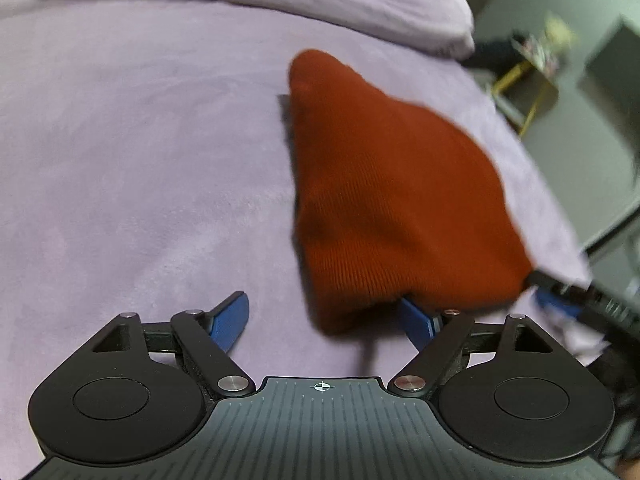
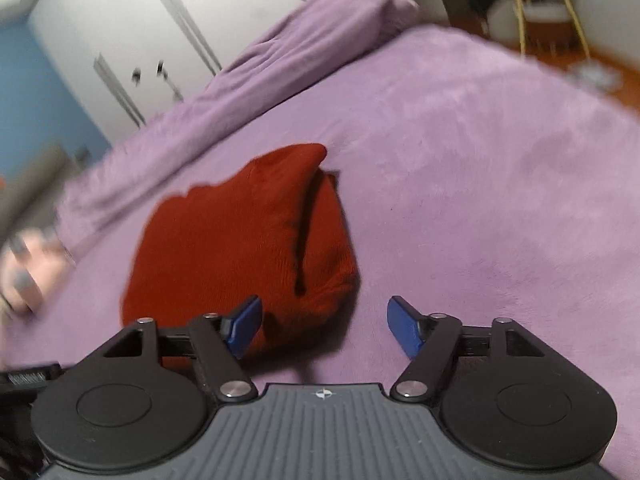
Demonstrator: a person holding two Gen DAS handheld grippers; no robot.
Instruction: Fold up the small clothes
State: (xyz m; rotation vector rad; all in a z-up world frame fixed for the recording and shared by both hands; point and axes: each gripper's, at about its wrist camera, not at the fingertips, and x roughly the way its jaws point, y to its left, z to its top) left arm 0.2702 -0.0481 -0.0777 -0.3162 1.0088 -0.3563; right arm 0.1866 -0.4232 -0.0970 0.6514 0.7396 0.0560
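Observation:
A small rust-red knit garment (image 1: 392, 200) lies in a bunched, folded heap on the purple bed cover (image 1: 140, 160). My left gripper (image 1: 324, 322) is open, with the garment's near edge over its right finger and its left finger clear. In the right wrist view the garment (image 2: 240, 240) lies ahead and left, with a dark fold crease down its right side. My right gripper (image 2: 324, 326) is open and empty, its left finger (image 2: 244, 326) in front of the garment's near edge. The right gripper's tip (image 1: 560, 292) shows at the garment's right corner in the left wrist view.
A rolled purple blanket (image 2: 320, 32) lies along the far side of the bed. White wardrobe doors (image 2: 140, 40) stand behind it. A yellow-legged stand (image 2: 540, 12) and wooden floor are beyond the bed's right edge. A pink blurred object (image 2: 28, 268) sits at the left.

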